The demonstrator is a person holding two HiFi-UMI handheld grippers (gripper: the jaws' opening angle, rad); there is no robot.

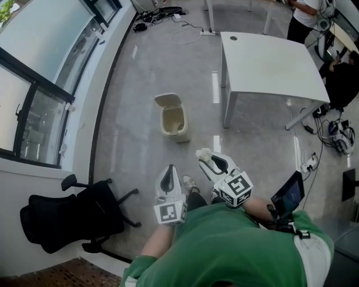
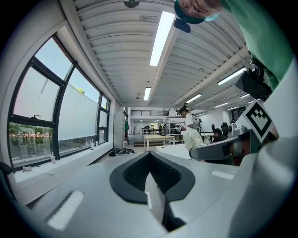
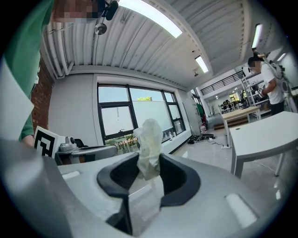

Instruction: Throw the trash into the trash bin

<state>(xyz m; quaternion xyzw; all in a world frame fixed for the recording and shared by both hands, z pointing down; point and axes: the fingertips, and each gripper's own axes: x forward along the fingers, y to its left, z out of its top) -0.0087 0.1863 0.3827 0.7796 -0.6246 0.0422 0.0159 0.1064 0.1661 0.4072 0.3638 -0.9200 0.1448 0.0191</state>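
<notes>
A beige trash bin (image 1: pixel 173 120) stands on the grey floor ahead of me, its lid tipped open at the back. My right gripper (image 1: pixel 205 157) is shut on a crumpled white piece of trash (image 1: pixel 202 152), which sticks up between the black pads (image 3: pixel 176 179) in the right gripper view as the trash (image 3: pixel 150 139). My left gripper (image 1: pixel 169 169) is beside it, shut with nothing in it; its pads (image 2: pixel 135 174) meet at the tip. Both grippers are held level, short of the bin. Neither gripper view shows the bin.
A white table (image 1: pixel 269 64) stands right of the bin. A black office chair (image 1: pixel 73 216) is at the lower left by the window wall (image 1: pixel 39 84). Cables (image 1: pixel 185 28) lie on the far floor. A person (image 1: pixel 305 14) stands at the top right.
</notes>
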